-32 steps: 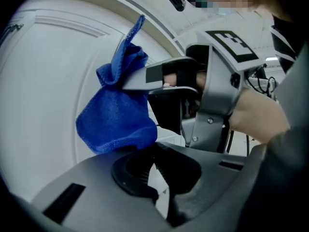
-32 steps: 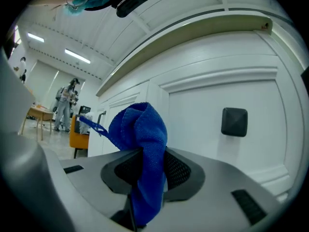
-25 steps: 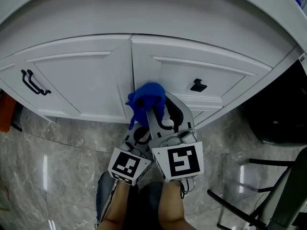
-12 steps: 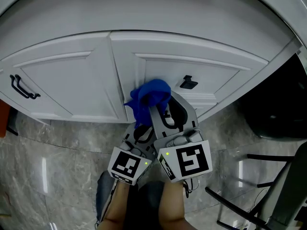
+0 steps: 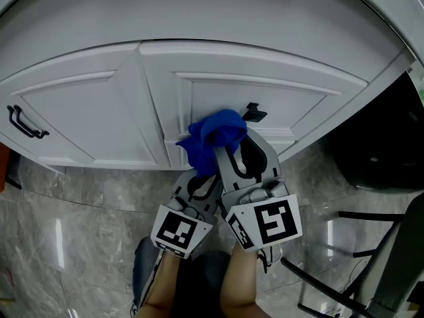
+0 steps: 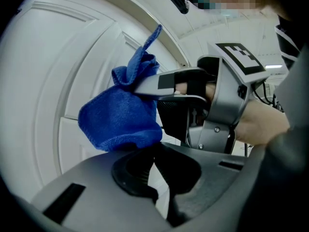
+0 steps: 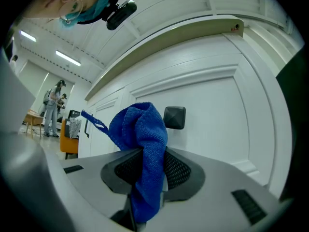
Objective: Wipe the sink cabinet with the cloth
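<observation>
Nearest, the left gripper (image 5: pixel 197 181) had its jaws drawn together with nothing between them, just beside the right gripper (image 5: pixel 228 152). The right gripper's jaws were clamped on the blue cloth (image 5: pixel 213 138), which bunched out past their tips against the white sink cabinet door (image 5: pixel 291 101), just beside the black knob (image 5: pixel 253 113). Farther left, a black bar handle (image 5: pixel 23 124) sat on the neighbouring door, above the grey marble floor (image 5: pixel 86 230).
</observation>
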Demonstrator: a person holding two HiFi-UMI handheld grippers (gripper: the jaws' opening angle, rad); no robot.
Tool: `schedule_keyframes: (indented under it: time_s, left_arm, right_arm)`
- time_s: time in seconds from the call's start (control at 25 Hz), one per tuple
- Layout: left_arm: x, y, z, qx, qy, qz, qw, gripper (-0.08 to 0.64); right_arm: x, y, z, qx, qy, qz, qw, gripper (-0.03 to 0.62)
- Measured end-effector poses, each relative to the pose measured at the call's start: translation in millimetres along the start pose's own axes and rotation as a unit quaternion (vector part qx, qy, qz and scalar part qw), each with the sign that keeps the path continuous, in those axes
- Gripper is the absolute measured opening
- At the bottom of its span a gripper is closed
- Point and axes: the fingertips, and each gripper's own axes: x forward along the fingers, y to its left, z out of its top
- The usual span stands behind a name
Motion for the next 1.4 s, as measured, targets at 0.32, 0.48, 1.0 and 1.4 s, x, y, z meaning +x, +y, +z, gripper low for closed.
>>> schedule_keyframes:
  time_s: [0.32, 0.48, 1.0, 1.4]
  left_arm:
    - [3.0, -1.7, -0.3, 0.007, -0.004, 0.0, 1.0, 0.005]
    - [2.9, -4.4, -0.3, 0.01, -0.002, -0.005, 0.9999, 0.005]
    - [1.3, -5.4, 2.0, 0.01, -0.005, -0.004, 0.9999, 0.005]
    - [1.0, -3.1, -0.6, 0.007, -0.002, -0.003, 1.0, 0.005]
  right_arm:
    - [-7.1, -12.7, -0.9, 0.0, -0.004, -0.007, 1.0, 0.121]
    - [-11.7, -20.4, -1.6, -0.002, -0.001, -0.016, 1.0, 0.121]
    - [-27.9, -47.6, -2.9, -0.033, 0.013, -0.08, 0.996, 0.121]
    - [-43.3, -74.7, -3.0, -0.011, 0.006, -0.144, 0.99, 0.121]
